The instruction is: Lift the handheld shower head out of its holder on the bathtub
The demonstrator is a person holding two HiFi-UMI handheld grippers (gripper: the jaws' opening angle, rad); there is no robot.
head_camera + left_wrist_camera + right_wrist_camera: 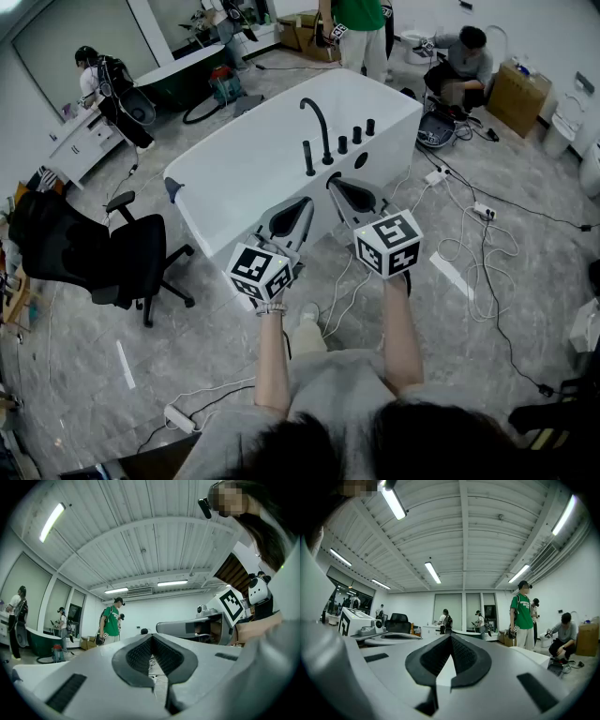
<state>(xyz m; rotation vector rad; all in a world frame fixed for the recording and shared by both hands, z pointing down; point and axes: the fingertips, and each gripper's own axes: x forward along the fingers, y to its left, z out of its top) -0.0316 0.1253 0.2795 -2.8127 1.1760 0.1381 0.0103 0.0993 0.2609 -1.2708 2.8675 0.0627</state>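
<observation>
Floor [525,319] of grey marbled tile, strewn with cables [487,246]; black office chair [112,253] at 9 o'clock, cardboard box [516,94] at 2 o'clock, a person in green [359,23] at the far side at 12 o'clock. White bathtub [398,150] lies at 12 o'clock of the grippers, and its near rim carries a black arched faucet [319,122], with the handheld shower head [308,157] upright in its holder just at 8 o'clock of the spout. Left gripper [307,201] and right gripper [334,179] are both short of the tub, jaws closed tip to tip, nothing between them.

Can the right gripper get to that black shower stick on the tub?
Probably yes. The handheld shower head stands upright on the bathtub rim just beyond the right gripper, with nothing between them. Its jaws are shut, so they must open first.
</observation>
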